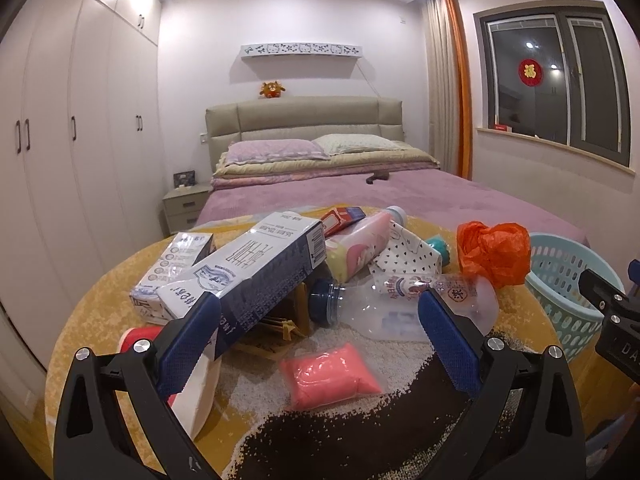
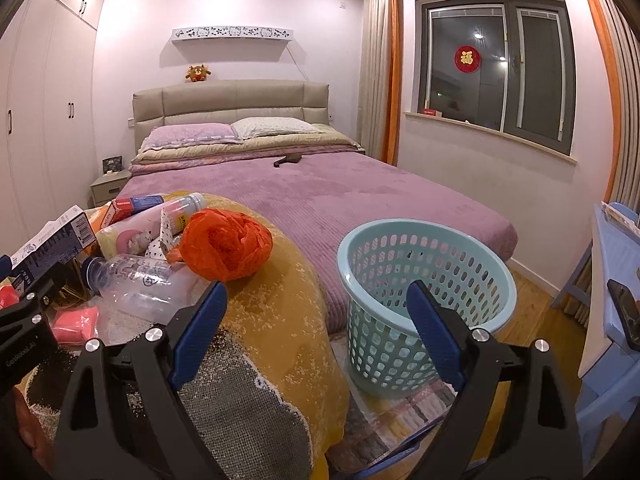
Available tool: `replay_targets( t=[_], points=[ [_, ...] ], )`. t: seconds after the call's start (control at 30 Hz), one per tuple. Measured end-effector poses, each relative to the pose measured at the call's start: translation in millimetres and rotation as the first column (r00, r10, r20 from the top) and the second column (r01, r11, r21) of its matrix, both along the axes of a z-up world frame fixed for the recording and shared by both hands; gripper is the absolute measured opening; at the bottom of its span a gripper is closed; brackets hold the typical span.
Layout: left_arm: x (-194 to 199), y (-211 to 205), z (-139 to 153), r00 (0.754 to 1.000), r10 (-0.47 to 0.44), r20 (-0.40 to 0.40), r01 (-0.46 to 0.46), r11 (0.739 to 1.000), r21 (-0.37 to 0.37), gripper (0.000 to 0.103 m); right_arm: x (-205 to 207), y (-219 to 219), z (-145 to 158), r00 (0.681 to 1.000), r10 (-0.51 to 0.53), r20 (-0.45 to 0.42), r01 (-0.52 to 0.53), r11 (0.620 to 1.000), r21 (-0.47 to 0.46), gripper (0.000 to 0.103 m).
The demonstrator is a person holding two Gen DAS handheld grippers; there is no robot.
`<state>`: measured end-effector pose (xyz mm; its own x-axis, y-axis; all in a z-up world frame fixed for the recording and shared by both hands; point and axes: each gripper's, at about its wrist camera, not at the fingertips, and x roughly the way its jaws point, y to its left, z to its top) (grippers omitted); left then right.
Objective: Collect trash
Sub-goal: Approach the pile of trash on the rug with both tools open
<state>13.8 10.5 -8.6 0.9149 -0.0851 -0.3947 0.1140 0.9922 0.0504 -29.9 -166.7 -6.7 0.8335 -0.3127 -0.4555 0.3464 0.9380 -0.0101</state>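
Observation:
A pile of trash lies on a table with a yellow cloth: a dark blue milk carton, a clear plastic bottle, a pink packet, a pink bottle and a crumpled orange plastic bag. My left gripper is open and empty, just short of the pile, over the pink packet. My right gripper is open and empty, between the orange bag and a light blue perforated basket on the floor. The basket also shows in the left wrist view.
A bed with a purple cover stands right behind the table and basket. A white wardrobe is on the left, a nightstand beside the bed. A blue chair and white desk are at the right. A patterned rug lies under the basket.

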Motion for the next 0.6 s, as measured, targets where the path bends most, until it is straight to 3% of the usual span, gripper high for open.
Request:
replay_targets(
  t=[0.6],
  points=[
    [-5.5, 1.5, 4.3, 1.000, -0.009, 0.015, 0.009, 1.000, -0.007, 0.096, 3.5, 1.9, -2.0, 1.000, 0.011, -0.009, -0.011, 1.000, -0.005, 0.083]
  ],
)
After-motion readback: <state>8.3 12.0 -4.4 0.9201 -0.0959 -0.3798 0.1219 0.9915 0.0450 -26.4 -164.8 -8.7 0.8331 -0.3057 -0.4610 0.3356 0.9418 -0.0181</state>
